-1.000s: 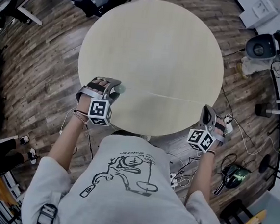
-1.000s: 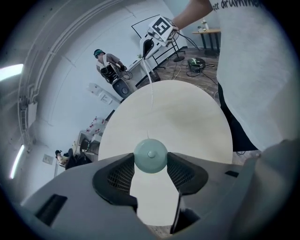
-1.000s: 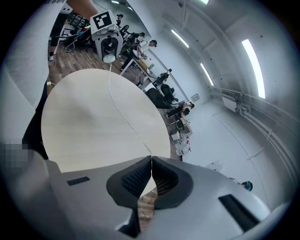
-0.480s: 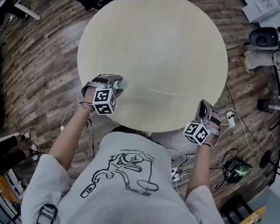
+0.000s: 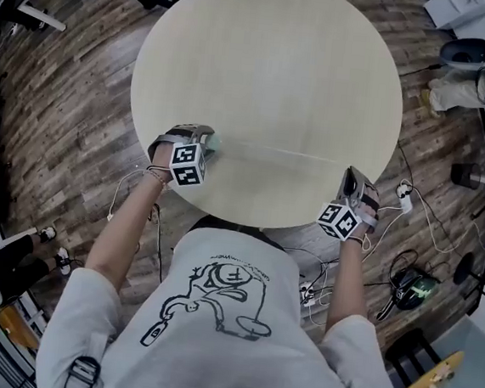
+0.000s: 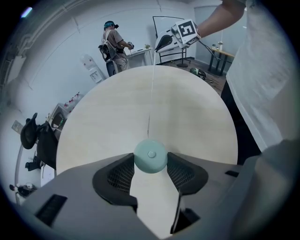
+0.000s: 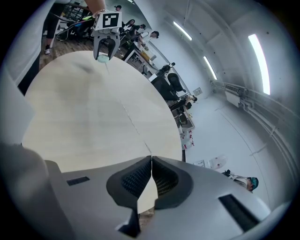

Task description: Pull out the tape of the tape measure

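Tape measure (image 6: 150,156) clamped in left hand-held gripper (image 6: 150,164), tape (image 6: 151,103) pinched by right hand-held gripper (image 7: 151,164), round pale table (image 5: 272,64), wood-plank floor (image 5: 73,87).

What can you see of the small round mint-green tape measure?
The small round mint-green tape measure looks like smooth plastic, a disc with a little button at its centre. It sits pinched between the dark ribbed fingers of the left gripper, over the pale round wooden table. Its thin pale tape is drawn out straight to the right gripper, whose fingers are closed on its end.
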The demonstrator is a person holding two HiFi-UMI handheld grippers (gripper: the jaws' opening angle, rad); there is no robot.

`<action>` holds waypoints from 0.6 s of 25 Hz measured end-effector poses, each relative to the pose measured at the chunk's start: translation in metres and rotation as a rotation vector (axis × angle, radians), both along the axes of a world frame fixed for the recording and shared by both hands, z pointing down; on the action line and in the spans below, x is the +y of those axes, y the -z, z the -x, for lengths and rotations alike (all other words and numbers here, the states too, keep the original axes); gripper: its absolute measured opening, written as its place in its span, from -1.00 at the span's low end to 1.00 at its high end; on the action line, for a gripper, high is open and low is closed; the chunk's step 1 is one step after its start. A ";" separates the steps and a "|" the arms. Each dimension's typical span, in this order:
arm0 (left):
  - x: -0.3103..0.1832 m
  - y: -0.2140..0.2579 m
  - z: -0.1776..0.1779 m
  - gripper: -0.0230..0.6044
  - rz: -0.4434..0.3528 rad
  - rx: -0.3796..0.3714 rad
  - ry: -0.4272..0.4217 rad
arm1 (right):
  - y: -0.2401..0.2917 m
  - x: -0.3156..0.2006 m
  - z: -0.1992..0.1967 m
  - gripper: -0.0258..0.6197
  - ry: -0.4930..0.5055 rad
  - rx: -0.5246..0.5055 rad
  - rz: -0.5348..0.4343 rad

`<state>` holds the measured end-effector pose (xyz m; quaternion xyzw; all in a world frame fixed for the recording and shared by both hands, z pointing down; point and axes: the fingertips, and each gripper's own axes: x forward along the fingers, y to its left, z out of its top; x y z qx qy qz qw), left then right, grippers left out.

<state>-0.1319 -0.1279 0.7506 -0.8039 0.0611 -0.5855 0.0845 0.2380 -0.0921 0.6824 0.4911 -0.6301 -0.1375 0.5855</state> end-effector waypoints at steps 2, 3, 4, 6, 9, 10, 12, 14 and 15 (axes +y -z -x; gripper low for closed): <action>-0.001 -0.014 0.002 -0.16 0.029 -0.011 0.000 | -0.011 -0.004 0.003 -0.88 0.004 0.001 0.014; -0.002 -0.021 0.003 -0.16 0.039 -0.015 0.000 | -0.017 -0.006 0.004 -0.88 0.006 0.002 0.021; -0.003 -0.026 0.004 -0.16 0.047 -0.018 0.000 | -0.022 -0.009 0.005 -0.88 0.006 0.003 0.026; -0.006 -0.034 0.006 -0.16 0.061 -0.022 0.001 | -0.030 -0.015 0.007 -0.88 0.005 0.004 0.036; -0.008 -0.045 0.008 -0.16 0.081 -0.029 0.005 | -0.042 -0.022 0.008 -0.88 0.003 0.003 0.049; -0.009 -0.048 0.008 -0.16 0.087 -0.030 0.007 | -0.046 -0.024 0.008 -0.88 0.003 0.002 0.055; -0.011 -0.054 0.008 -0.16 0.097 -0.030 0.012 | -0.054 -0.027 0.009 -0.88 0.001 -0.001 0.068; -0.015 -0.058 0.007 -0.16 0.098 -0.028 0.016 | -0.062 -0.029 0.008 -0.88 -0.002 -0.005 0.081; -0.017 -0.059 0.007 -0.16 0.097 -0.026 0.019 | -0.066 -0.029 0.008 -0.87 -0.003 -0.007 0.086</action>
